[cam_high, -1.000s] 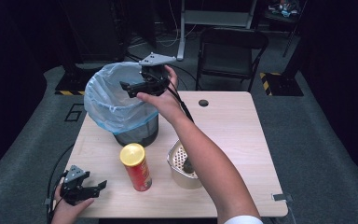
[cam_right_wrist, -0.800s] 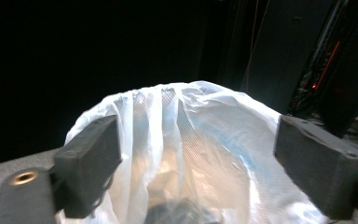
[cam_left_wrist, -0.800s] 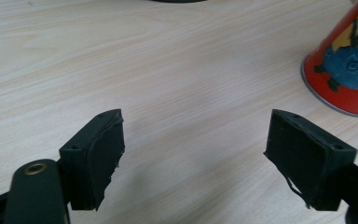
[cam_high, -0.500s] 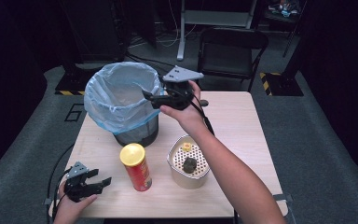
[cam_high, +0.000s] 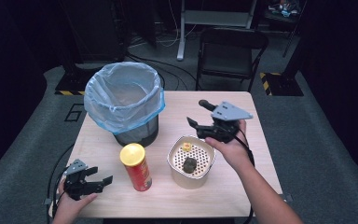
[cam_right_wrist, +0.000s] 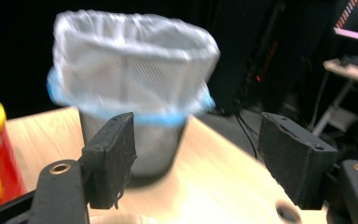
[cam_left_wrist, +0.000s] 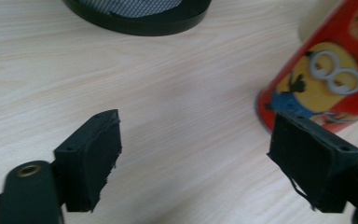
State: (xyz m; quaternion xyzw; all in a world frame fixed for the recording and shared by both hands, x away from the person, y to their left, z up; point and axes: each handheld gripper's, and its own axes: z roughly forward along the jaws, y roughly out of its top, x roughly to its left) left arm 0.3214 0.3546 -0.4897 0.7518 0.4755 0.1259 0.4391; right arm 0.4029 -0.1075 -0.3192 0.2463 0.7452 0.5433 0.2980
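grippers over table, both empty.
right gripper (cam_high: 196, 124) above perforated cup (cam_high: 191, 163), jaws apart; left gripper (cam_high: 103, 179) near red can (cam_high: 136, 166), jaws just reopened wide.

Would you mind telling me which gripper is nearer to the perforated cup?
Right. The right gripper hovers just above the perforated cup, at its far rim; the left gripper sits beyond the red can.

red yellow-lidded can (cam_high: 136, 166), seemingly cream perforated container (cam_high: 191, 163)
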